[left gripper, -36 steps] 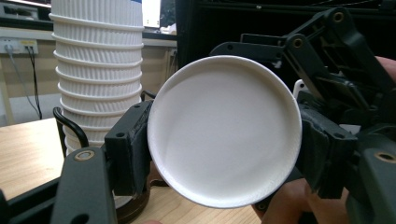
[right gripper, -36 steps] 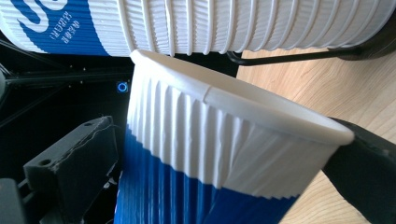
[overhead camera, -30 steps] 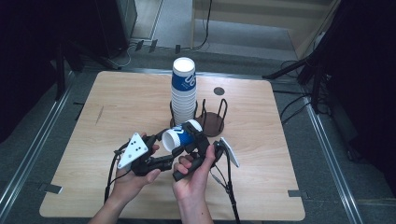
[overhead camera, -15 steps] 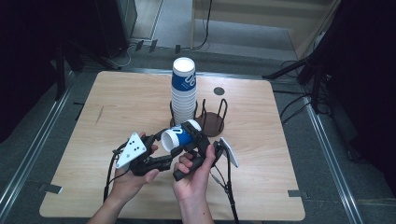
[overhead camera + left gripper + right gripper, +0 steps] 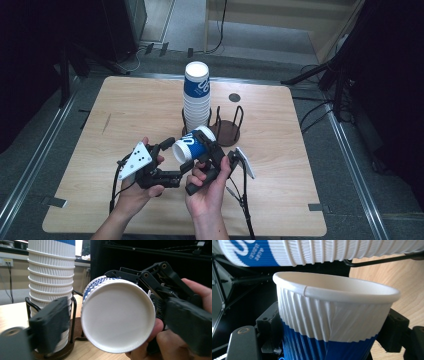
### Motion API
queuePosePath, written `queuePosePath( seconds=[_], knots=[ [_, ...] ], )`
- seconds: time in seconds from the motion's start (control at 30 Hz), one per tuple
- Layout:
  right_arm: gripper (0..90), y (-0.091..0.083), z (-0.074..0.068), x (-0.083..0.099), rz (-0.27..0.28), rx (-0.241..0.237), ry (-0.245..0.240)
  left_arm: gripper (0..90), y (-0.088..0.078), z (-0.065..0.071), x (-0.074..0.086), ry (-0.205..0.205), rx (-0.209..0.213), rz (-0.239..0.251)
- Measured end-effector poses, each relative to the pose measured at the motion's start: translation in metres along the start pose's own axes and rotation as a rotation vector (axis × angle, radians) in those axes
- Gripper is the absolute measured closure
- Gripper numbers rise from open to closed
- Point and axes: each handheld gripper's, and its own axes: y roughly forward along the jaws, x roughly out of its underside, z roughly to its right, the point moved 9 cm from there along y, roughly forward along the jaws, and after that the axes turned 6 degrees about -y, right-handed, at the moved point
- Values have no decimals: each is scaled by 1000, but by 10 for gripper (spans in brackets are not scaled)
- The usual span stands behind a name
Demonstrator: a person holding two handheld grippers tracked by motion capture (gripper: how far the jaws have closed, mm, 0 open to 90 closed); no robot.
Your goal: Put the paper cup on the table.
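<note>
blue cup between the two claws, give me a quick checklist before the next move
1. Right claw clamped on the blue cup: ok. Its jaws have just been closing and now sit on both sides of the cup wall in the right gripper view.
2. Left claw let go: ok. Its jaws have just been opening, and the one jaw in the left gripper view stands apart from the cup.
3. Cup undamaged: ok, rim still round.
4. Cup clear of the cup stack: ok, it is held in front of it, lying sideways.
5. Empty holder free: ok.
6. Grip firm enough for moving: cannot tell.
</note>
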Motion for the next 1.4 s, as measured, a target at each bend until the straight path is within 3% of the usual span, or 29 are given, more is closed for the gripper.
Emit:
queuePosePath(
  seconds=[0.03,0.1,0.23,0.5,0.57,0.93,1.1,1.4],
  knots=[
    [215,0,0,-1,4,2,-16,0,-1,0,0,-11,3,-11],
    [218,-2,-3,-3,11,-13,-43,0,-2,-2,0,-20,-17,-27],
    [220,-5,-6,-7,22,-15,-92,0,-3,-7,0,-1,-75,-37],
    [222,-8,-12,-12,56,5,-211,0,-6,-9,3,-19,-70,-60],
    [222,-8,-13,-13,63,10,-271,0,-7,-10,3,-22,-70,-64],
    [221,-11,-19,-18,90,53,-453,0,-15,-20,2,-32,-93,-62],
    [220,-12,-23,-19,95,49,-504,0,-18,-25,2,-34,-105,-59],
    [219,-14,-24,-21,103,83,-625,0,-24,-37,3,-33,-135,-63]
  ],
)
